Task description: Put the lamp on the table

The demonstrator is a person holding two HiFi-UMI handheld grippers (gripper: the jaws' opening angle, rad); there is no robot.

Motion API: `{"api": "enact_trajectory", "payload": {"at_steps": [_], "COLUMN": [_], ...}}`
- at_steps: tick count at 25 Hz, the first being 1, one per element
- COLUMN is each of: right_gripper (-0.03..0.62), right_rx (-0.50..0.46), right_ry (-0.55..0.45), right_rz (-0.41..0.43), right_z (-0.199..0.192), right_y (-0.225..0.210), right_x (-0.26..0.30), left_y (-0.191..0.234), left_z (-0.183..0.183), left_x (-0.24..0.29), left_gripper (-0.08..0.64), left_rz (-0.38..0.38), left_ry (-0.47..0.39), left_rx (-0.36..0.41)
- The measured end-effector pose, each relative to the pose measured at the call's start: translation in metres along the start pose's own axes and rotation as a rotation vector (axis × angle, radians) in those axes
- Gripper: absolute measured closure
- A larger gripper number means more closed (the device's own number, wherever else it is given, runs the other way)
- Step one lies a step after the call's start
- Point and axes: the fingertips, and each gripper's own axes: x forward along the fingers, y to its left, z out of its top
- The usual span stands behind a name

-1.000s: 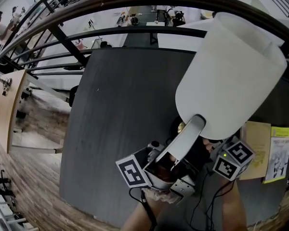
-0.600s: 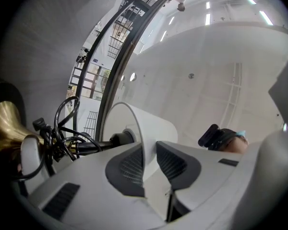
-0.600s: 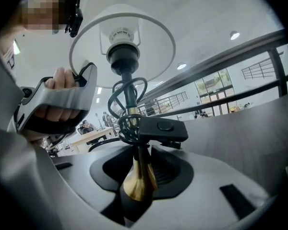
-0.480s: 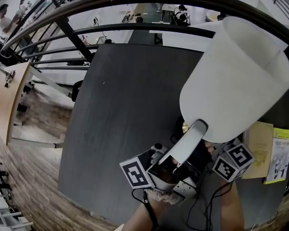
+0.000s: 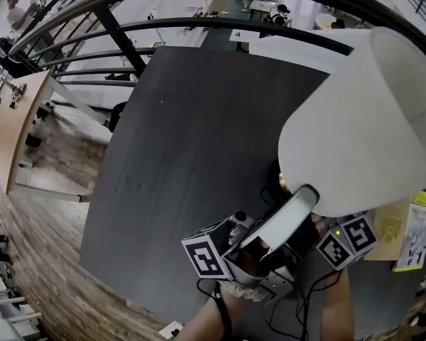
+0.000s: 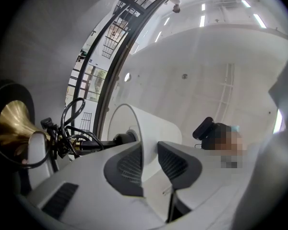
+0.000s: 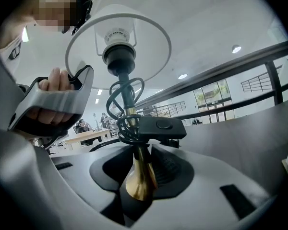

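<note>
white-shaded brass lamp: one
dark grey table: one
hand-held grippers: two, the left hand-held gripper and the right hand-held gripper
printed booklets: two, a tan booklet and a yellow-green booklet

Head view: shade ran off the right edge and covered the table's far right corner. Stem of lamp mostly hidden beneath it. Of right gripper little but the marker cube showed there. Booklet cut by the right edge, print unreadable. Person at top left too small to make out.
</note>
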Motion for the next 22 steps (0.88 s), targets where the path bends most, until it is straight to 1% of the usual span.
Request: {"api": "enact_trajectory", "payload": {"at_steps": [6,10,12,14,16,17,18,22], "right_gripper": [0.460,0.460,0.462,0.459,0.411,0.372,0.357,0.357], "right_rx": [-0.022,-0.028,-0.025,0.006,0.052,0.060,0.056,0.023], "right_ry": [-0.015,-0.015,-0.014,-0.025,-0.042,-0.047,-0.052,-0.104], "right_rz": [-0.031,-0.050,-0.059,-0.066,-0.068,-0.075,-0.086,-0.152], "right_z": [-0.001,-0.001,0.000,0.000,0.000,-0.001,-0.001,0.006], "right_y": [0.000,0.002,0.004,0.006,0.006,0.006,0.005,0.007], "right_x": [-0.002,-0.004,-0.002,0.000,-0.003,-0.007,-0.012,-0.040], "left_y": [0.001,0.000,0.001,0.005,0.010,0.012,0.015,0.019], "left_z": [-0.002,-0.004,-0.001,0.004,0.006,0.005,0.005,0.005], "left_x": [-0.003,-0.008,-0.012,-0.017,-0.024,-0.028,-0.032,-0.054], "left_gripper": [0.445,0.416,0.383,0.364,0.357,0.356,0.356,0.356], "left_rz": [0.008,0.059,0.094,0.127,0.161,0.179,0.199,0.281], "left_ry": [-0.011,-0.022,-0.032,-0.043,-0.060,-0.067,-0.074,-0.083], "left_rx": [0.019,0.035,0.037,0.036,0.035,0.036,0.041,0.086]}}
